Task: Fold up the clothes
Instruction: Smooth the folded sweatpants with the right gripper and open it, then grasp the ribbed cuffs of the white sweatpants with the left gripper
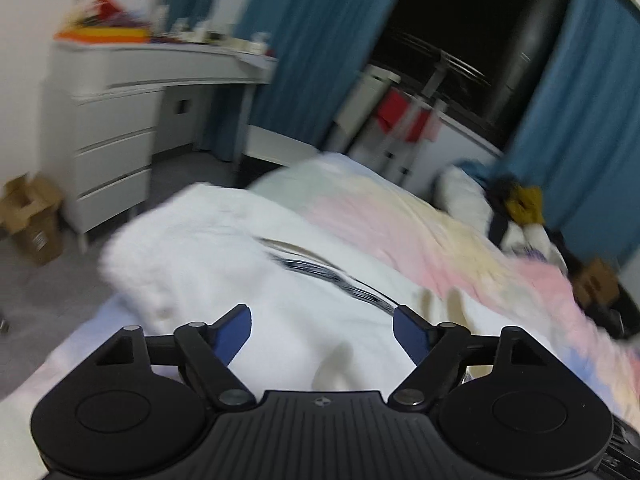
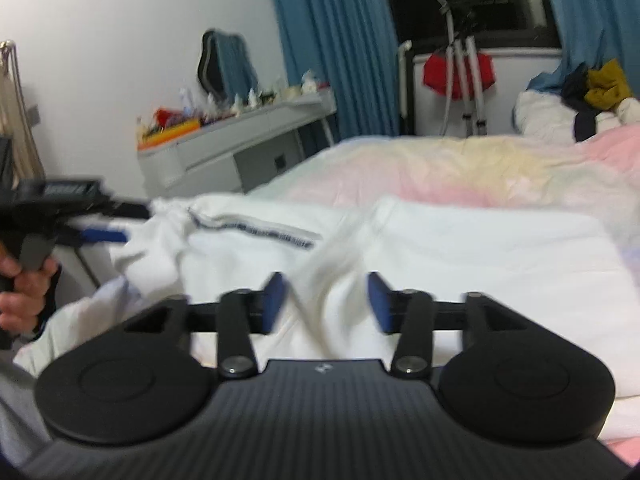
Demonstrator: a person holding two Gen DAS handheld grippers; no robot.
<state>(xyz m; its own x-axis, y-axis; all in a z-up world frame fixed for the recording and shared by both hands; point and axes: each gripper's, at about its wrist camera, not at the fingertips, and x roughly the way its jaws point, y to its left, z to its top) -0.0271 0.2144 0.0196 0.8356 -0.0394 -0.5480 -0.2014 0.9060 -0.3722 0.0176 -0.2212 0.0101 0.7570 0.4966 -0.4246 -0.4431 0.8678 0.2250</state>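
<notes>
A white garment [image 2: 400, 248] with a dark striped band [image 2: 256, 232] is spread on the bed [image 2: 460, 164], lying partly bunched, with a thick doubled part on one side and creases running through the middle. The left claw [image 1: 322, 330] is held wide open just above the cloth, nothing between its blue pads, and the right claw [image 2: 324, 302] is likewise held apart and empty, a raised ridge of fabric showing between its fingers. Both are judged to be kept low and open so that an edge can be pinched, or so that one just laid down can be left; which of the two cannot be told. In the right wrist view the left claw is seen from the side in a hand [image 2: 24, 292] at the garment's far edge. A pile of other clothes [image 2: 596, 84] is heaped at the bed's far end, well apart. A white dressing table [image 1: 120, 112], blue curtains [image 1: 316, 40] and cardboard boxes [image 1: 32, 216] are left around the bed; nothing is seen to block the fold.
</notes>
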